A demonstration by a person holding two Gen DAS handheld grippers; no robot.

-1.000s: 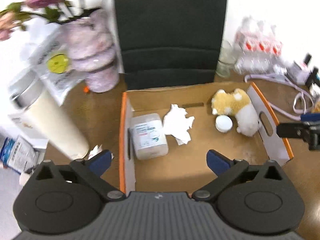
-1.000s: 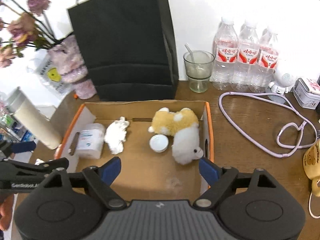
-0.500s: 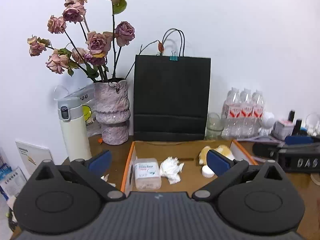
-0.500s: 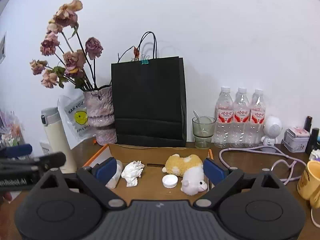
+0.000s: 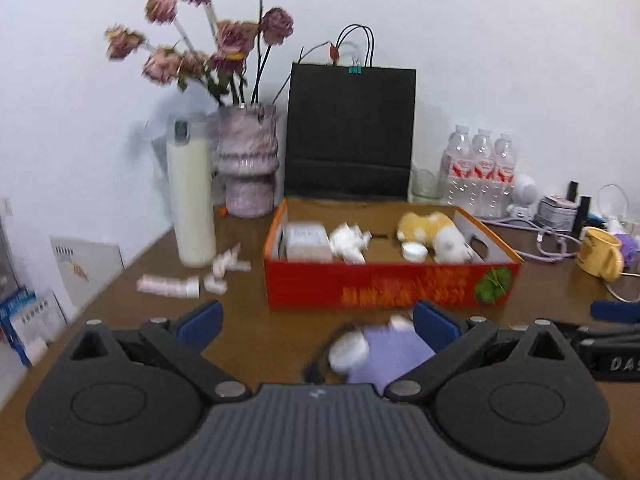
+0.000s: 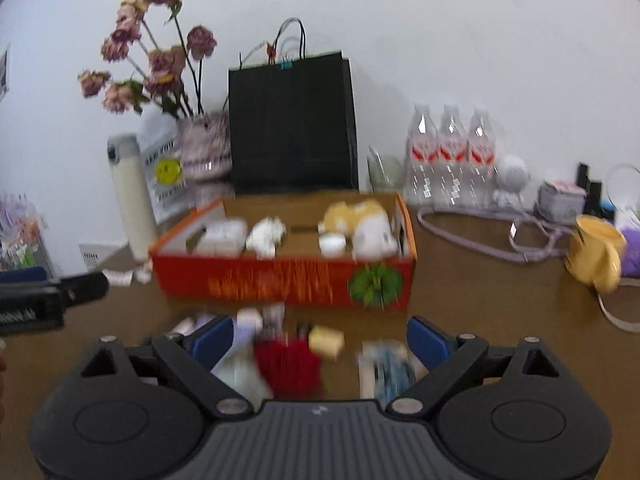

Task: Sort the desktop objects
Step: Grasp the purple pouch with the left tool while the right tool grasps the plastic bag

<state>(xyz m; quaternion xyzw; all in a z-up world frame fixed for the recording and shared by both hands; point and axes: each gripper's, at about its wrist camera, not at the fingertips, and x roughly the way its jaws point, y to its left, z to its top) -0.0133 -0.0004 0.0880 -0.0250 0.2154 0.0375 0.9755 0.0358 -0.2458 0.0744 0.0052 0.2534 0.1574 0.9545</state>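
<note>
Two claws were held low over the surface [image 5: 256,344], each with fingers spread apart and nothing between them; the left claw [image 5: 316,320] was aimed at a purple item with a white cap [image 5: 372,354] in the lower centre of its frame, presumably as the next pick; the right claw [image 6: 320,336] was poised above a blurred cluster, a red object [image 6: 290,364] and a yellow block [image 6: 326,339] among them; the red box [image 6: 280,278], at mid-frame, already held a plush toy [image 6: 360,220] and crumpled tissue [image 6: 266,236], evidently as the sorting bin.
</note>
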